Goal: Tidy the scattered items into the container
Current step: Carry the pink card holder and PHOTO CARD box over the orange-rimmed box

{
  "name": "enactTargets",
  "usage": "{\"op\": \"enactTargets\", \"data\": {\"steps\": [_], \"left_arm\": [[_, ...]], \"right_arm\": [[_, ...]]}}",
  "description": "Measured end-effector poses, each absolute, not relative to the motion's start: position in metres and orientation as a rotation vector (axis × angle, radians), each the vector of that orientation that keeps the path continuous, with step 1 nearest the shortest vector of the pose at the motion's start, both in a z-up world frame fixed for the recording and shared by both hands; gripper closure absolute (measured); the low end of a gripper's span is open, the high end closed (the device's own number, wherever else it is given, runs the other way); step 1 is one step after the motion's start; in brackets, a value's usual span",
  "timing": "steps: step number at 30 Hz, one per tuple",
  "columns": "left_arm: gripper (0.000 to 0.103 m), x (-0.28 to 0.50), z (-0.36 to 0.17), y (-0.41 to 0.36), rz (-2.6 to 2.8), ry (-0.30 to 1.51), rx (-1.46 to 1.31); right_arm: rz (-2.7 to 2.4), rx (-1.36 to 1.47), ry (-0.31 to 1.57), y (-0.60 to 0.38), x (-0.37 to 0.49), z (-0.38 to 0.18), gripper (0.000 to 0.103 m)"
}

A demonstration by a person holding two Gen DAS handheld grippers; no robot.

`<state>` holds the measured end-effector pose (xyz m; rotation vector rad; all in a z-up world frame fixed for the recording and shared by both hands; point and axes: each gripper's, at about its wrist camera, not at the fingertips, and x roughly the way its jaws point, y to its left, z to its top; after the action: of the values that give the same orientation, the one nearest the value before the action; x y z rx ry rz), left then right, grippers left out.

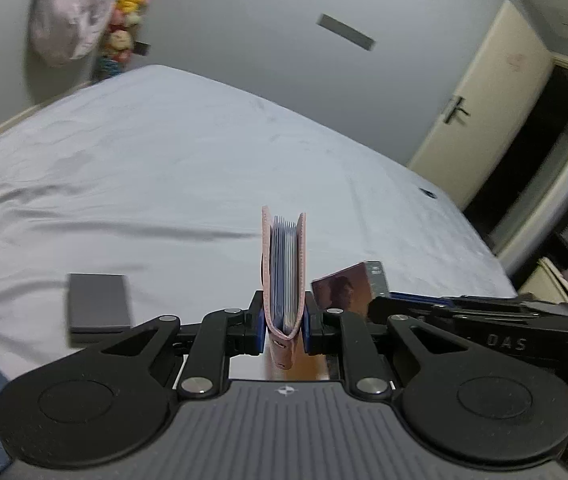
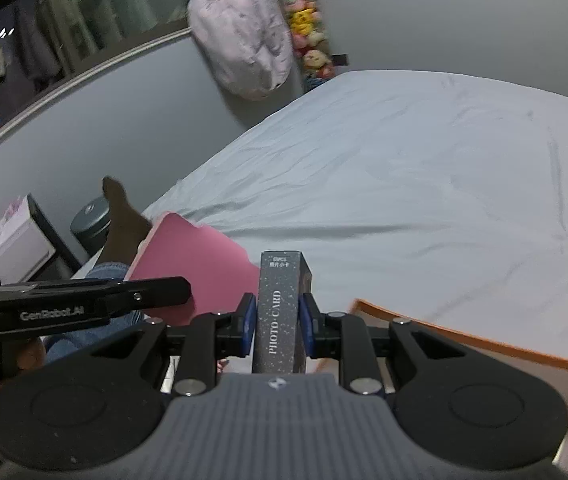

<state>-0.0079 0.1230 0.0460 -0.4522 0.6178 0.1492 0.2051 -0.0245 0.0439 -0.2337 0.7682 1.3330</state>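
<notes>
left gripper [image 1: 284, 330], nearest the lens, clamps a pink leather card wallet [image 1: 284, 272] upright, its blue sleeves fanned at the top, above a pale blue bedsheet [image 1: 164, 168]. right gripper [image 2: 276, 326] clamps a dark speckled box printed "photo card" [image 2: 280, 312], standing on end between blue pads [image 2: 248, 316]. flat grey rectangular case [image 1: 98, 304] lies on the sheet, near left. orange-rimmed container edge [image 2: 463, 338] shows at near right, just beside the right gripper.

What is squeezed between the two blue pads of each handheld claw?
Left wrist view: the left gripper pinches a pink card holder. Right wrist view: the right gripper pinches a grey photo card box.
</notes>
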Motion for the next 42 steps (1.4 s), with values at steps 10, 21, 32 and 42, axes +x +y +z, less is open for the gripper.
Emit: {"op": "enactTargets", "data": {"steps": [10,21,32,42], "left_arm": [[0.084,0.039,0.033,0.077,0.005,0.7,-0.391],[0.084,0.084,-0.011,0.028,0.037,0.853,-0.196],[0.084,0.099,-0.041,0.0,0.143,0.974,-0.05],[0.083,0.1,-0.053,-0.011,0.181,0.998,0.029]], "right_arm": [[1.197,-0.159,0.8,-0.069,0.234,0.037,0.078],[1.088,-0.067,0.969,-0.071,0.28,-0.019,0.078],[1.077,0.015,1.094,-0.064,0.3,-0.059,0.078],[1.093,-0.016,1.111,-0.052,0.29,-0.067,0.078]]}}
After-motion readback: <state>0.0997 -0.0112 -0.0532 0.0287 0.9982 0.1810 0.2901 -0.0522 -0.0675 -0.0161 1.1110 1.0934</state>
